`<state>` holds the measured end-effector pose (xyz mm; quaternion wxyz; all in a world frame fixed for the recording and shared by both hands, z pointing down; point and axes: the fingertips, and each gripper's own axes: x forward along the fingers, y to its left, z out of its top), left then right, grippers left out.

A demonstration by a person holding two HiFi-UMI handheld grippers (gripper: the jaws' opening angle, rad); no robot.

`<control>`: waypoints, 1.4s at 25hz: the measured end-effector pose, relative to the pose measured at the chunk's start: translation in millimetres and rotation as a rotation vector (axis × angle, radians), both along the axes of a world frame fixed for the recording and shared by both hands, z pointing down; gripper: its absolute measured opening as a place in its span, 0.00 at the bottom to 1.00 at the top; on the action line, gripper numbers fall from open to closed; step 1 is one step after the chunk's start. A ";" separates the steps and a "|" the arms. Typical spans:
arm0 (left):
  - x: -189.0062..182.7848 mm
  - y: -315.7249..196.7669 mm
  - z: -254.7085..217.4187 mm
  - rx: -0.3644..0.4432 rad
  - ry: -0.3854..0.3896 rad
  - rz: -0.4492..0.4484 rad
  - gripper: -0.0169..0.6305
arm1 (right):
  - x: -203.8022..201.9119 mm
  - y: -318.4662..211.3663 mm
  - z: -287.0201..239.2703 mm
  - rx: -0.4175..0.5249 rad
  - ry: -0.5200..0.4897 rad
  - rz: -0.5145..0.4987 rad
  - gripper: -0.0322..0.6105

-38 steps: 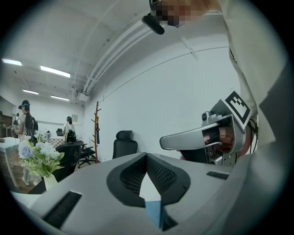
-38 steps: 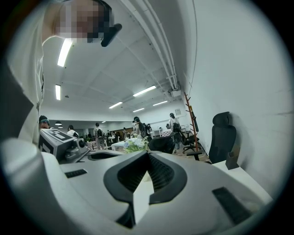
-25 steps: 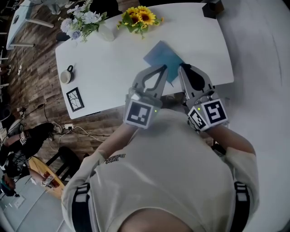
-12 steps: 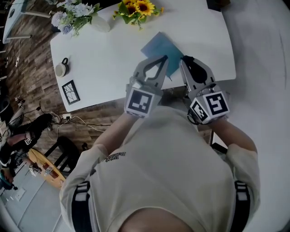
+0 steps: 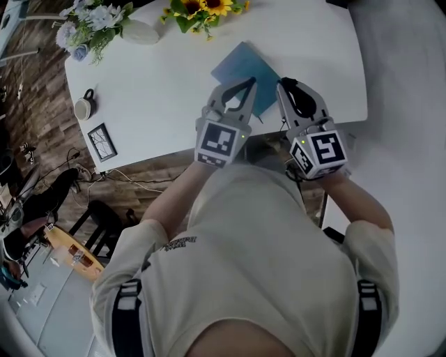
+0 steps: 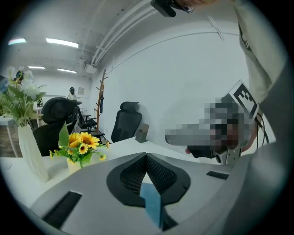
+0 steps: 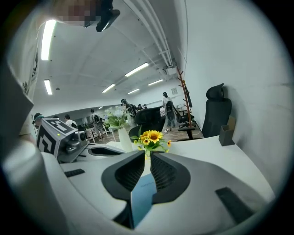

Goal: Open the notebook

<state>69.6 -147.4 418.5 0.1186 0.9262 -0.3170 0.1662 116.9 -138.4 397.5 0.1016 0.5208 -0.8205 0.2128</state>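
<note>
A closed blue notebook (image 5: 240, 66) lies askew on the white table (image 5: 160, 90), close to its near edge. My left gripper (image 5: 249, 84) hovers over the notebook's near corner with its fingertips meeting, so it is shut and empty. My right gripper (image 5: 281, 84) hangs just right of the notebook with only a narrow slit between its tips and nothing in it. In the left gripper view the notebook (image 6: 151, 204) shows below the closed jaws of the gripper (image 6: 146, 156). The right gripper view shows the notebook (image 7: 142, 197) under the gripper (image 7: 148, 156) too.
A bunch of sunflowers (image 5: 198, 8) and a white vase of pale flowers (image 5: 97, 24) stand at the table's far side. A mug (image 5: 83, 106) and a small framed picture (image 5: 102, 141) sit at its left end. Wooden floor with cables lies to the left.
Both grippers have sunk toward the table, and their tips are closer to the notebook's near edge. The notebook has not moved.
</note>
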 end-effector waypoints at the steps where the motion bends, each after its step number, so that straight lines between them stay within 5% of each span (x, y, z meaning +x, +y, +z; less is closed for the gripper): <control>1: 1.9 -2.3 7.7 -0.012 -0.008 0.002 0.05 | 1.8 -2.6 6.9 -0.010 0.004 -0.001 0.11; 3: 5.6 -6.4 23.0 -0.039 -0.020 0.005 0.05 | 4.3 -7.8 20.9 -0.032 0.008 -0.008 0.20; 24: 24.2 -2.6 164.1 -0.305 -0.173 0.099 0.05 | 36.0 -5.5 179.2 -0.306 0.107 -0.049 0.27; 35: 32.5 6.5 190.6 -0.337 -0.239 0.139 0.05 | 37.5 -2.5 215.1 -0.436 -0.007 -0.097 0.27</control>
